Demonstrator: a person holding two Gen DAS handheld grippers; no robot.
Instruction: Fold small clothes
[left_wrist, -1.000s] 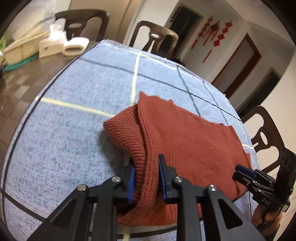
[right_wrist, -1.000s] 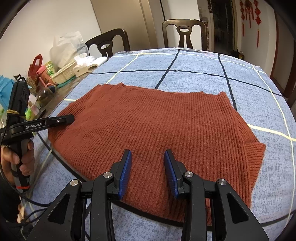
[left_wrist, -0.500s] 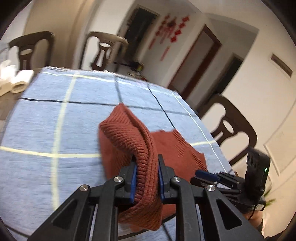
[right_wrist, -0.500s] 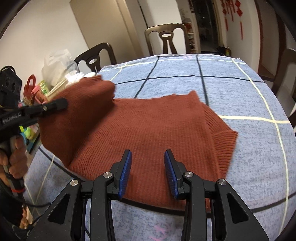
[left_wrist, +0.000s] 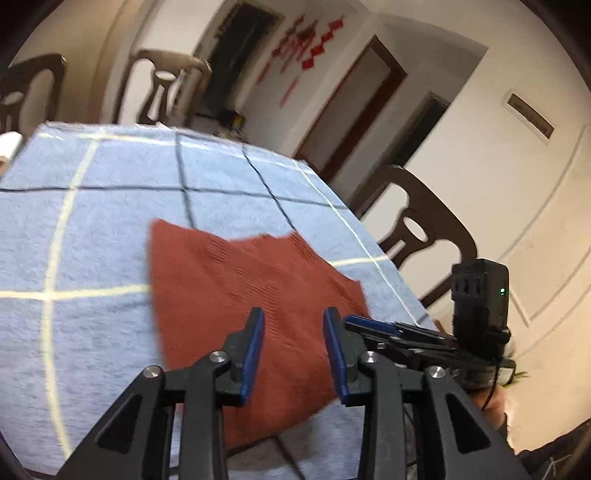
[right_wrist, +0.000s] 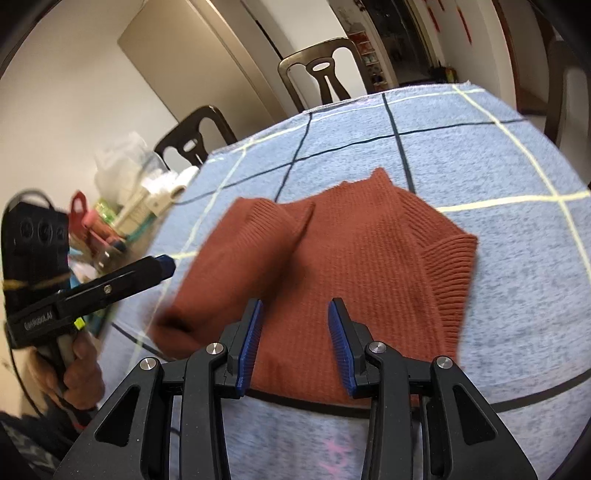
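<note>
A rust-red knitted sweater (right_wrist: 354, 266) lies on the blue checked tablecloth (right_wrist: 517, 280), its left side folded over the middle. A ribbed sleeve (right_wrist: 450, 266) sticks out at the right. My left gripper (left_wrist: 294, 317) hangs just above the sweater (left_wrist: 229, 288) with its jaws opening and nothing between the pads. In the right wrist view the left gripper (right_wrist: 162, 264) points in from the left, beside the folded edge. My right gripper (right_wrist: 295, 310) stands open over the near hem, gripping nothing. The left wrist view shows the right gripper (left_wrist: 356, 319) low at the right.
Dark wooden chairs (right_wrist: 325, 77) (left_wrist: 417, 229) stand around the table. Plastic bags, a tissue box and small household items (right_wrist: 125, 192) crowd the table's left end. A hand (right_wrist: 79, 373) holds the left gripper's handle. The near table edge runs just below both grippers.
The left gripper lifted the sweater's left side, carried it over toward the right and let it go; that side now lies folded on the body. The right gripper stayed open.
</note>
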